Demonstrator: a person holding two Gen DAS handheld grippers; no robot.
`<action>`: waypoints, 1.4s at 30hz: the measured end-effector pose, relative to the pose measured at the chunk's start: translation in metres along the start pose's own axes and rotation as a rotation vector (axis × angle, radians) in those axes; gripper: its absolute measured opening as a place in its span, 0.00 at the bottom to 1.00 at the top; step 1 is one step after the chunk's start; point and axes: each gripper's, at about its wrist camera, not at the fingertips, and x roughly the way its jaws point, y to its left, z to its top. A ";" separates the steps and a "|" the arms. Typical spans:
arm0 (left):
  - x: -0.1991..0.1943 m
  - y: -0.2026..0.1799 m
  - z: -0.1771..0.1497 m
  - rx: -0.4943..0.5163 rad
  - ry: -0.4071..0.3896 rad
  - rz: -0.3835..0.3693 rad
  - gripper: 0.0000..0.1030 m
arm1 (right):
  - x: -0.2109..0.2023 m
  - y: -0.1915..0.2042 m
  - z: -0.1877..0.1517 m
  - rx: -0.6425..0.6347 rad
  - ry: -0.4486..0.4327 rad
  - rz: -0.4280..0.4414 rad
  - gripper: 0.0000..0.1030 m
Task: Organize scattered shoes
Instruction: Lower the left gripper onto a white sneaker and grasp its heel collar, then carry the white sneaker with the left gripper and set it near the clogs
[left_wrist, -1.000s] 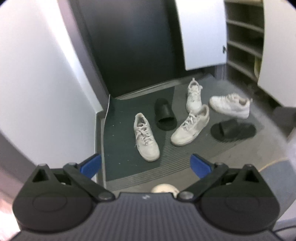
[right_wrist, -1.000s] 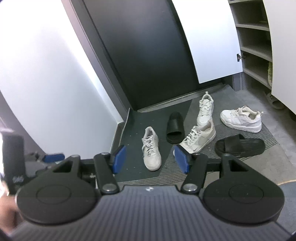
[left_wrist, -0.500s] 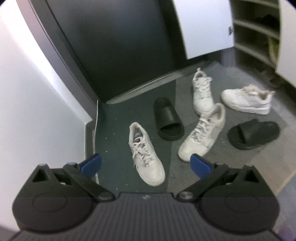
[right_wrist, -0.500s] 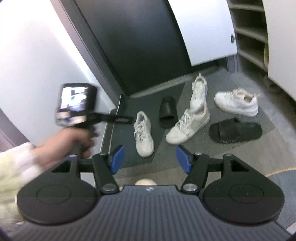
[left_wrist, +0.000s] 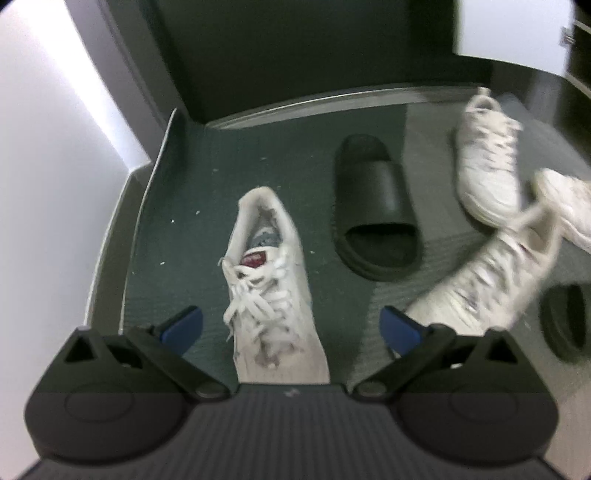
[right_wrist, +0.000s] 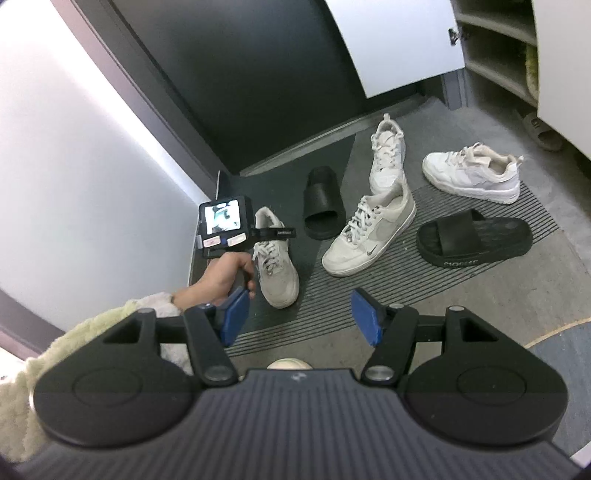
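the left claw (left_wrist: 290, 325) hangs nose-down right over the near sneaker (left_wrist: 273, 288), released, its blue pads wide on either side of the laces and touching nothing. that shoe lies on the dark mat (left_wrist: 207, 206) with its toe at six o'clock, under the claw body, and its heel at twelve, so its long axis runs straight along the claw's line of sight and the pads sit across its width. that crossing looks like what the next move turns on: closing here should pinch the sides at mid-shoe, and the left hand (right_wrist: 225, 273) is plainly the nearer one.

the right claw (right_wrist: 297, 317) hangs higher and further back, nothing between its pads, its jaws opening. from it the near sneaker (right_wrist: 275, 266) is at eleven o'clock, just past the left hand.

further out, a black slide (right_wrist: 321, 206) lies at twelve. a grey-white sneaker (right_wrist: 369, 236) lies at one, long axis slanting toward two, with another white sneaker (right_wrist: 386, 155) touching its heel end. a second slide (right_wrist: 474, 236) and a chunky white sneaker (right_wrist: 472, 173) lie at two. beyond them, shelves (right_wrist: 491, 48) behind an open door (right_wrist: 399, 40).
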 end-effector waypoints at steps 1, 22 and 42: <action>0.004 0.001 0.001 -0.008 0.002 0.003 1.00 | 0.006 0.002 0.001 -0.005 0.012 0.010 0.79; 0.158 0.019 0.022 -0.152 0.201 0.017 0.87 | 0.069 -0.002 0.019 0.019 0.091 -0.106 0.87; -0.023 0.006 -0.015 -0.027 0.189 -0.103 0.78 | -0.017 0.004 0.001 -0.041 -0.099 -0.091 0.87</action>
